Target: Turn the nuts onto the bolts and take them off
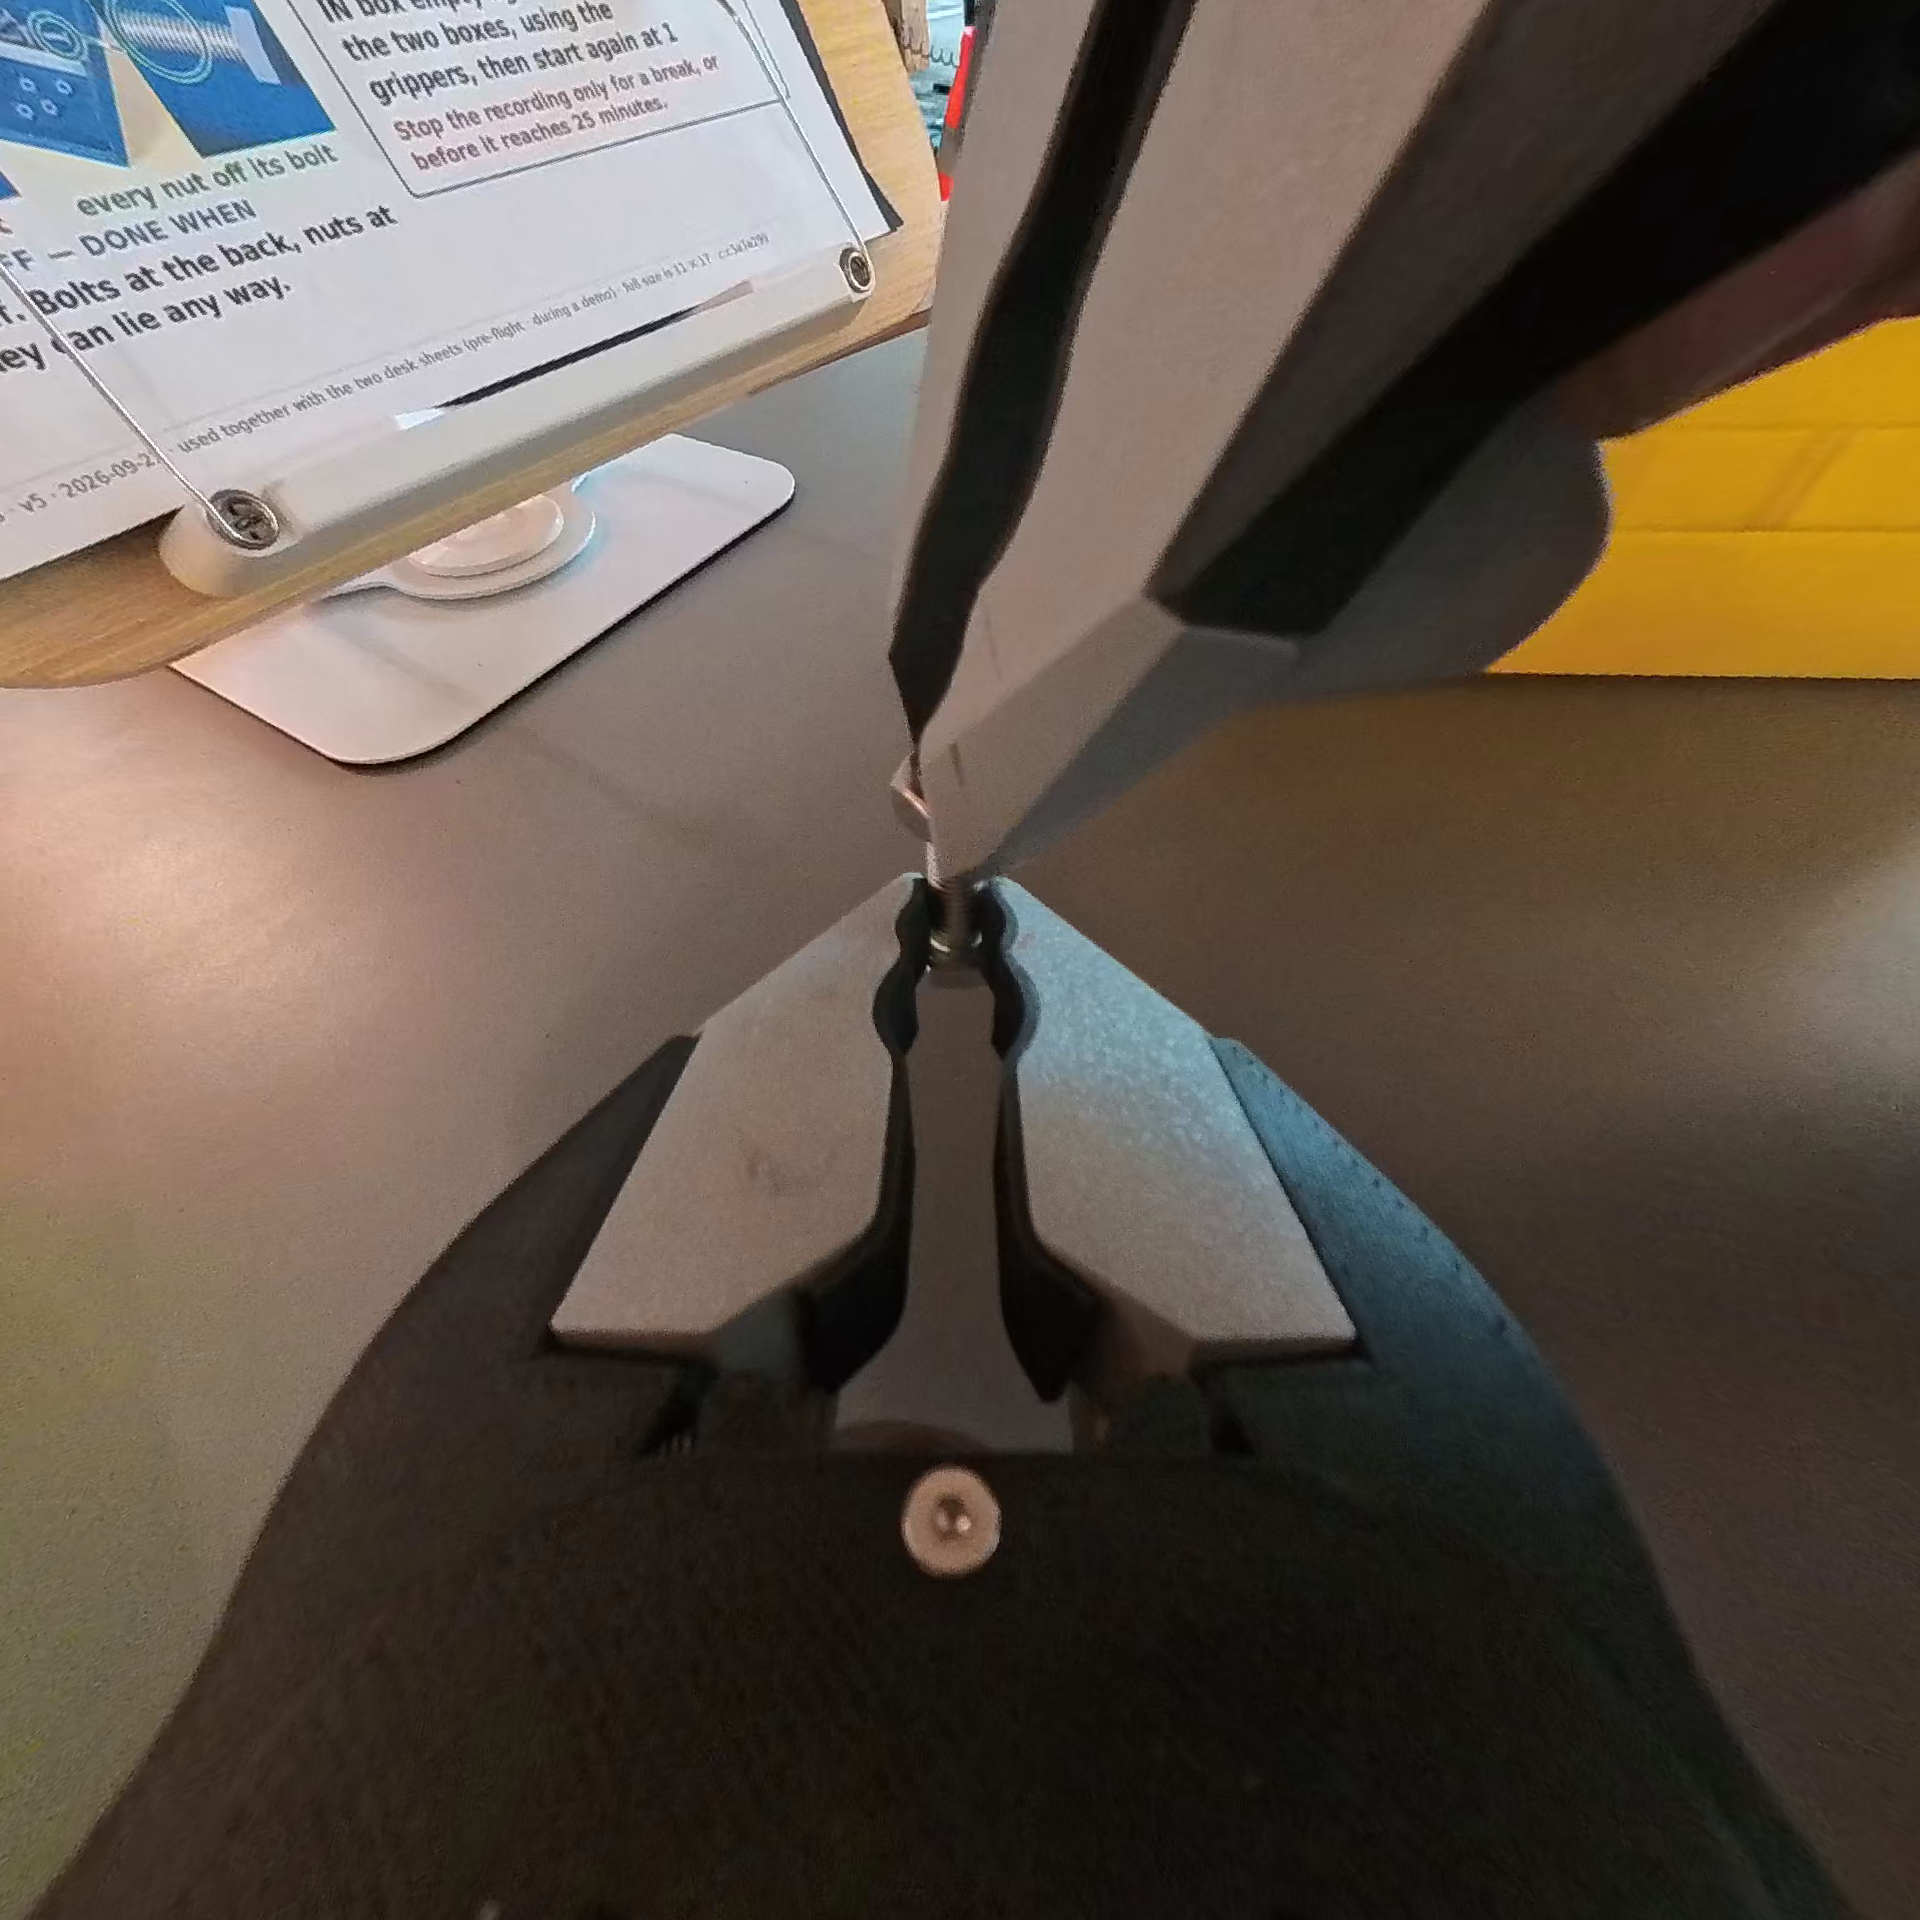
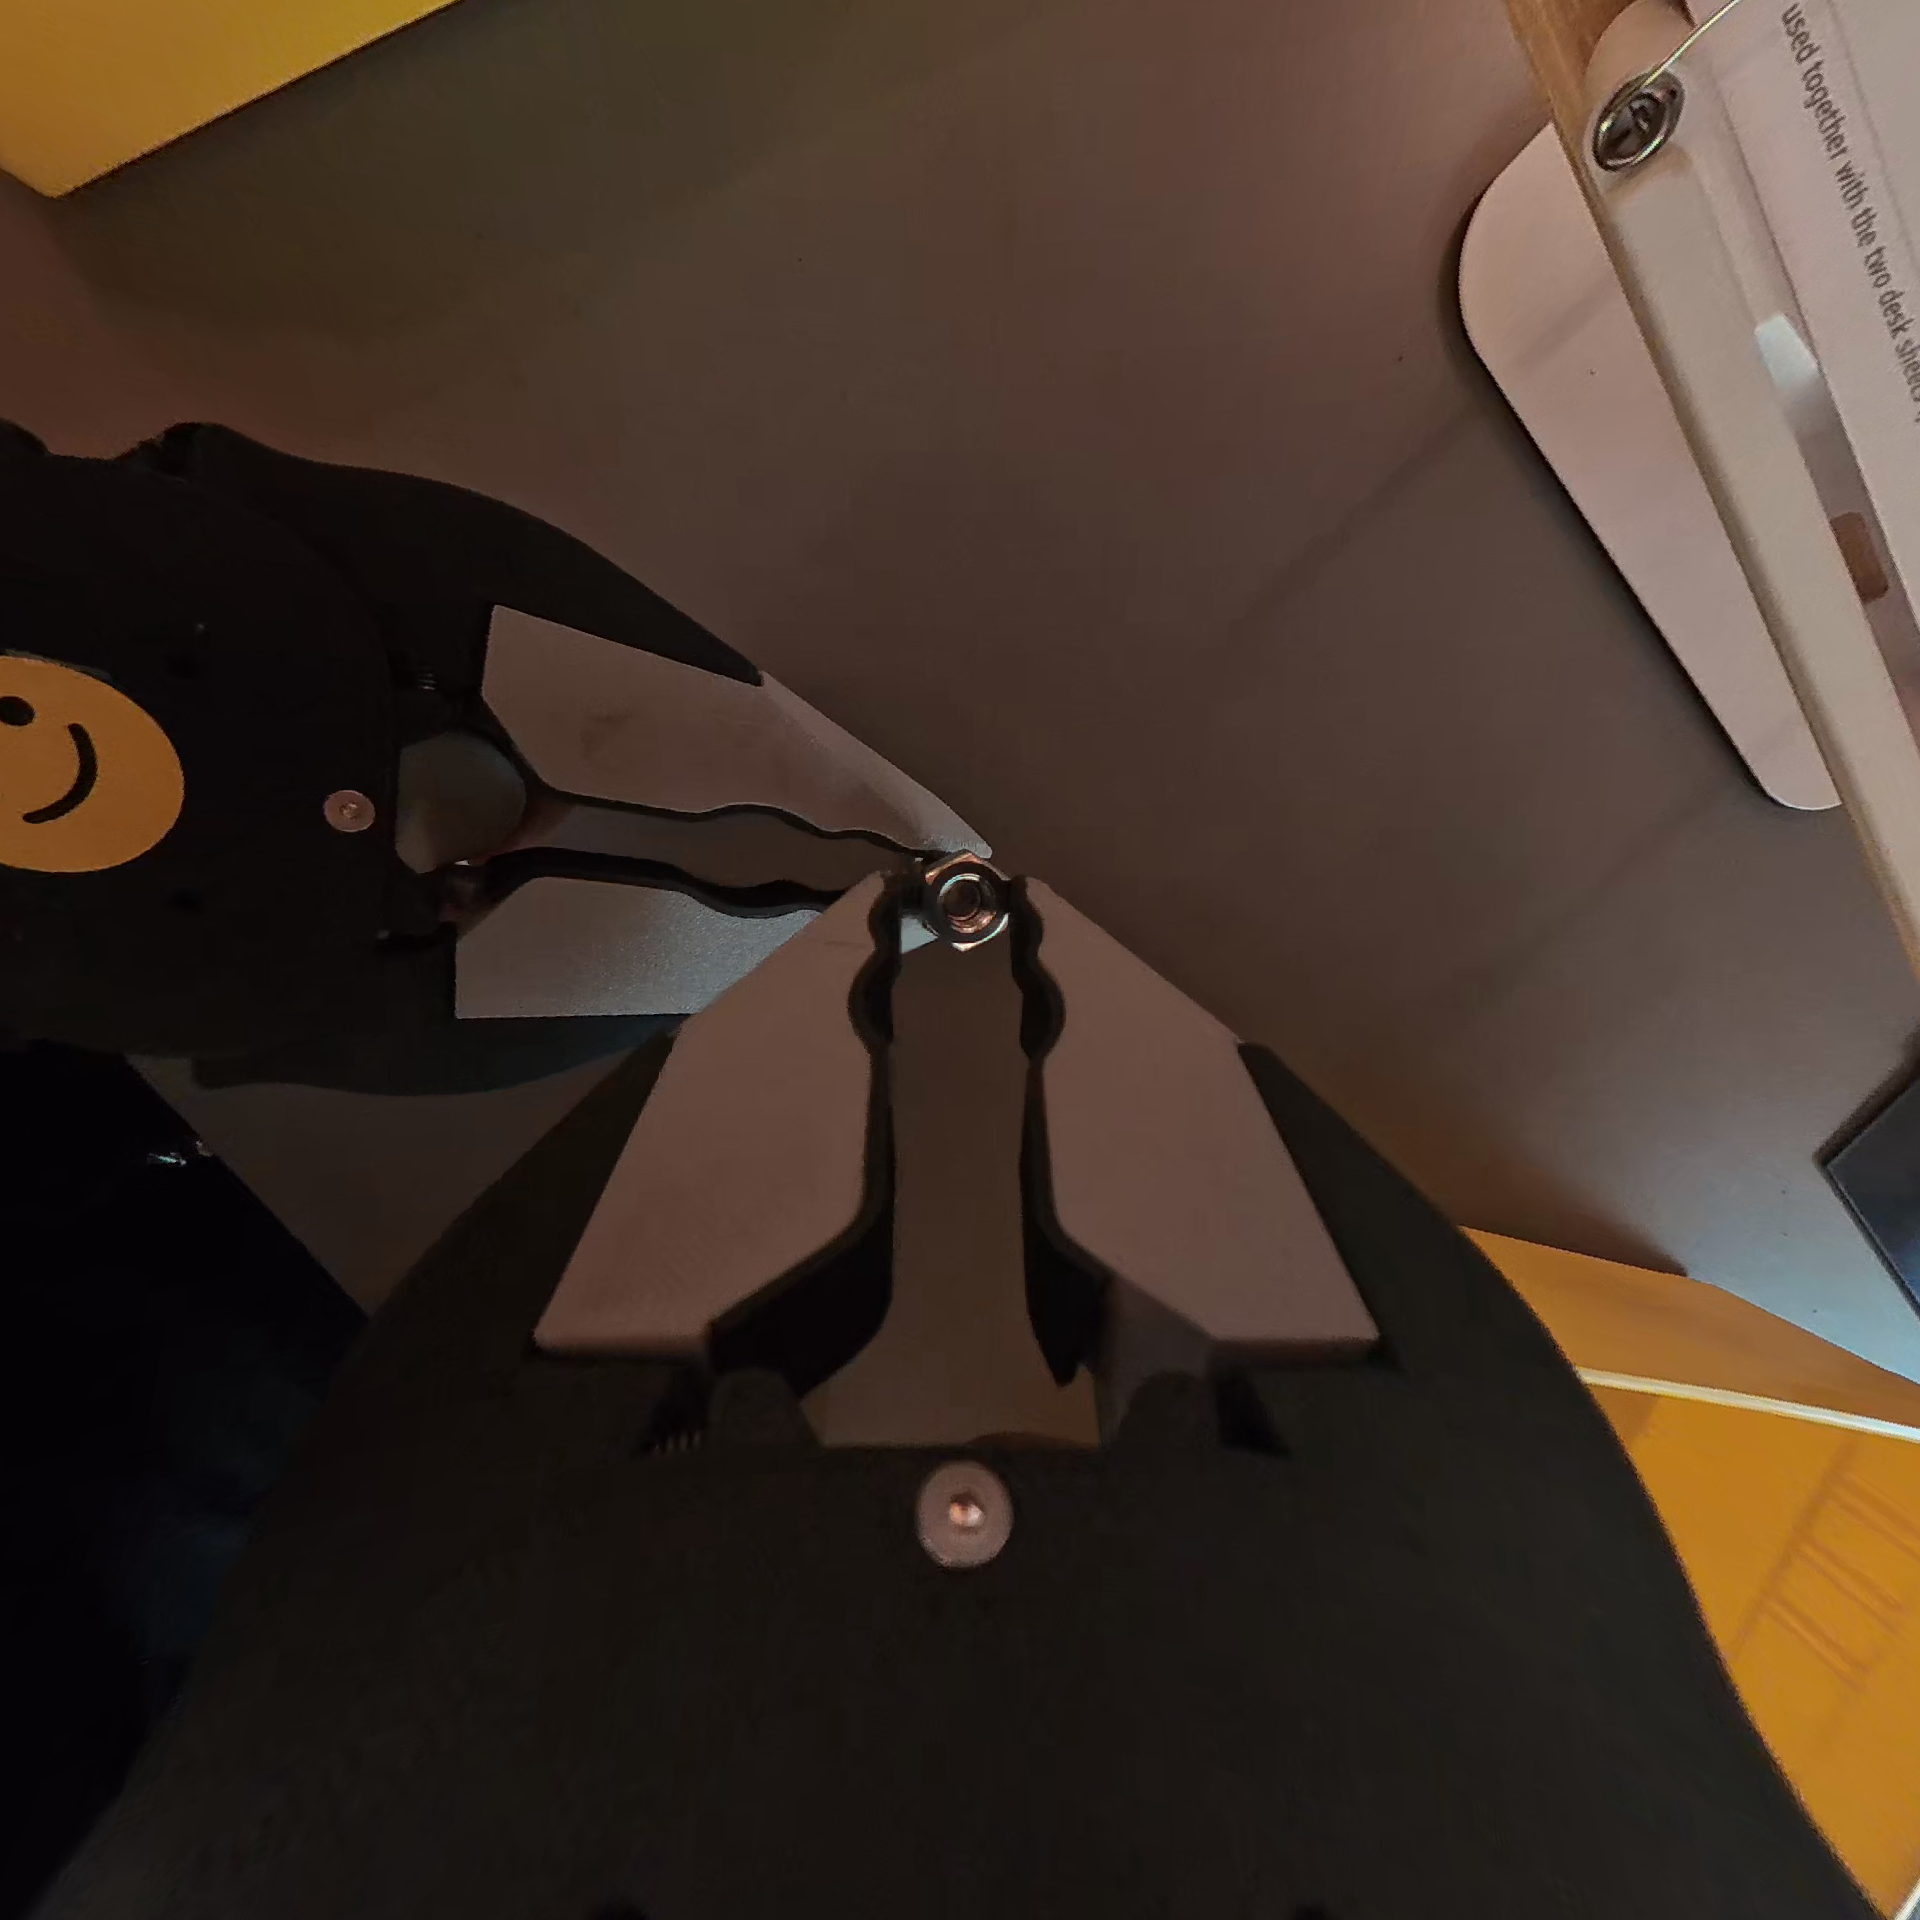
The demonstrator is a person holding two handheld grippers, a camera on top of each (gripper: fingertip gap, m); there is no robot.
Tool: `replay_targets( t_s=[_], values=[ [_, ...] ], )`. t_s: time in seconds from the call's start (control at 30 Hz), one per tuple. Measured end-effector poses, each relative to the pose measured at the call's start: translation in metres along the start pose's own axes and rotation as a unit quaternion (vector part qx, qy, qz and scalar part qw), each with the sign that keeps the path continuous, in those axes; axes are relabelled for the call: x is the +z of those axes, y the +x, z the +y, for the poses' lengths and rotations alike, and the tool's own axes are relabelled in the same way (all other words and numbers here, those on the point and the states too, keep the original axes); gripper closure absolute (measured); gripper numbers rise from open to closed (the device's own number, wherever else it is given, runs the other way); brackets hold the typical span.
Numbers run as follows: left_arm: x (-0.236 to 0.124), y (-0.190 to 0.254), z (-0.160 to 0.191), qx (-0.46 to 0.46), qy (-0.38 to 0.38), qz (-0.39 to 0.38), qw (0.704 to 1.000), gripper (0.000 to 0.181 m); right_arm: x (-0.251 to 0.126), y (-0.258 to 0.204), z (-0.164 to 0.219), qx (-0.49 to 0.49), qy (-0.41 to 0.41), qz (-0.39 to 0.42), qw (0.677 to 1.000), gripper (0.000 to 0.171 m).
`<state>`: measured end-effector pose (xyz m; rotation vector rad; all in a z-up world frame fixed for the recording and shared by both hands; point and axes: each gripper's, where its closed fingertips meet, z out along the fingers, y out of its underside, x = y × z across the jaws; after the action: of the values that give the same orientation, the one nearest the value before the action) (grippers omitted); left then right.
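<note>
I have left gripper (image 1: 951, 940) clamped on the bolt (image 1: 948, 902) | right gripper (image 2: 961, 914) pinching its nut (image 2: 961, 906) | yellow box (image 1: 1756, 540), far tabletop edge: contents hidden.

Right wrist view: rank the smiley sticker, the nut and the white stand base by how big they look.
1. White stand base
2. Smiley sticker, cut by the frame edge
3. Nut
Nearness to the camera skews this.
</note>
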<state>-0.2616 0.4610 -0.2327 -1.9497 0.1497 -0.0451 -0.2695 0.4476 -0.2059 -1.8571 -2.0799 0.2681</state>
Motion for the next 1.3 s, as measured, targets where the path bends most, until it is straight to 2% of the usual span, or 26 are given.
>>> replay_targets(
  t_s=[0.23, 0.3, 0.4, 0.53, 0.63, 0.77, 0.87, 1.03, 1.3],
  values=[
    [-0.001, 0.002, -0.001, -0.002, 0.004, 0.011, 1.000, 0.174, -0.005, 0.000, -0.005, -0.001, 0.018, -0.010, 1.000, 0.139],
    [-0.003, 0.004, 0.000, 0.007, 0.001, 0.025, 1.000, 0.174, -0.015, 0.003, -0.008, -0.009, 0.042, -0.008, 0.999, 0.138],
    [-0.012, 0.014, 0.001, 0.010, 0.009, 0.088, 0.996, 0.174, -0.034, 0.006, -0.008, -0.017, 0.116, -0.016, 0.993, 0.135],
    [-0.026, 0.027, 0.004, 0.013, 0.015, 0.168, 0.986, 0.174, -0.048, -0.027, 0.013, -0.081, 0.246, -0.101, 0.961, 0.128],
    [-0.033, 0.031, 0.009, 0.038, 0.010, 0.190, 0.981, 0.174, -0.045, -0.034, 0.034, -0.112, 0.298, -0.087, 0.944, 0.121],
    [-0.048, 0.050, 0.011, 0.076, 0.027, 0.246, 0.966, 0.174, -0.054, -0.054, 0.042, -0.125, 0.383, -0.165, 0.900, 0.126],
    [-0.056, 0.058, 0.012, 0.092, 0.034, 0.270, 0.958, 0.174, -0.056, -0.062, 0.042, -0.142, 0.425, -0.184, 0.875, 0.125],
    [-0.059, 0.065, 0.012, 0.091, 0.037, 0.291, 0.952, 0.174, -0.046, -0.067, 0.042, -0.122, 0.436, -0.231, 0.861, 0.122],
    [-0.059, 0.069, 0.012, 0.092, 0.035, 0.294, 0.951, 0.174, -0.042, -0.076, 0.041, -0.133, 0.432, -0.235, 0.861, 0.126]
  ],
)
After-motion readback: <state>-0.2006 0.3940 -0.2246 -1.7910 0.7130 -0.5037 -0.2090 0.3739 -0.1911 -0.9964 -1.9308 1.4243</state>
